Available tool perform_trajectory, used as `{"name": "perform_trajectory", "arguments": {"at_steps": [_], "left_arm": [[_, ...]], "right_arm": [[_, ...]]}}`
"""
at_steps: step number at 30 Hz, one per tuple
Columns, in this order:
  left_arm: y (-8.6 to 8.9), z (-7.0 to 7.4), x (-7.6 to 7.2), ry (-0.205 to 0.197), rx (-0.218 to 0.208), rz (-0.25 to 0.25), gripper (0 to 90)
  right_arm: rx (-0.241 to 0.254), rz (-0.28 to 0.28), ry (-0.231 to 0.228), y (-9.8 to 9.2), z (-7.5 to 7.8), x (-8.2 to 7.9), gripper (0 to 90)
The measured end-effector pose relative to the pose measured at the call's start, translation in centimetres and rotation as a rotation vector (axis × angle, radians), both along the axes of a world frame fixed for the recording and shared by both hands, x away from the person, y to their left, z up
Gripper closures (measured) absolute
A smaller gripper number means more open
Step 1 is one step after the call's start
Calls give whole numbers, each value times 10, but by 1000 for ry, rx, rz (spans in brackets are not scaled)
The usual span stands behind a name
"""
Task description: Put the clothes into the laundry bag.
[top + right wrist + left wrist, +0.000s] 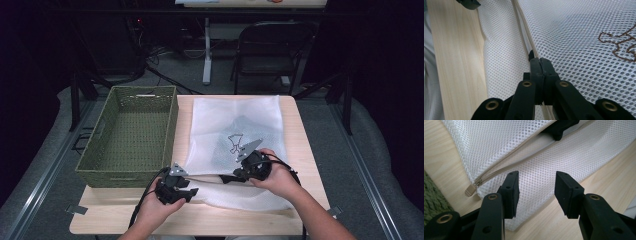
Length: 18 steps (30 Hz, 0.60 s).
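Your right gripper (539,60) is clamped tight on the zipper edge of the white mesh bag (235,125), which lies flat on the wooden table (300,150). Your left gripper (537,185) hangs parted over the bag's corner near the zipper pull (470,190), gripping nothing, beside the green basket (131,131).

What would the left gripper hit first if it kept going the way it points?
Probably the mesh bag: the left gripper, jaws open, aims at the bag's corner just below the open zipper, right of the pull tab. Depth is unclear; it may graze the table first.
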<state>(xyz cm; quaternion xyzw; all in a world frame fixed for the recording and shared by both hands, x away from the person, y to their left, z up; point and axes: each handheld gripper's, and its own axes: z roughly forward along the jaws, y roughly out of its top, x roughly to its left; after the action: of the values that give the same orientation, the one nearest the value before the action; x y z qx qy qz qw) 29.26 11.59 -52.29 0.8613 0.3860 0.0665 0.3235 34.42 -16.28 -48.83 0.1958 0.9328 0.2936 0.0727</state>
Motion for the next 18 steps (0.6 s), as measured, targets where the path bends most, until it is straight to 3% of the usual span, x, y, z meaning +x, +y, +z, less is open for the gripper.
{"name": "perform_trajectory", "arguments": {"at_steps": [12,18], "left_arm": [[11,-2,-11,7,-22,9,547],[16,-5,-16,10,-13,4,545]], "right_arm": [[-3,35,14,-2,-3,-18,899],[3,43,17,-3,-5,-26,899]]}}
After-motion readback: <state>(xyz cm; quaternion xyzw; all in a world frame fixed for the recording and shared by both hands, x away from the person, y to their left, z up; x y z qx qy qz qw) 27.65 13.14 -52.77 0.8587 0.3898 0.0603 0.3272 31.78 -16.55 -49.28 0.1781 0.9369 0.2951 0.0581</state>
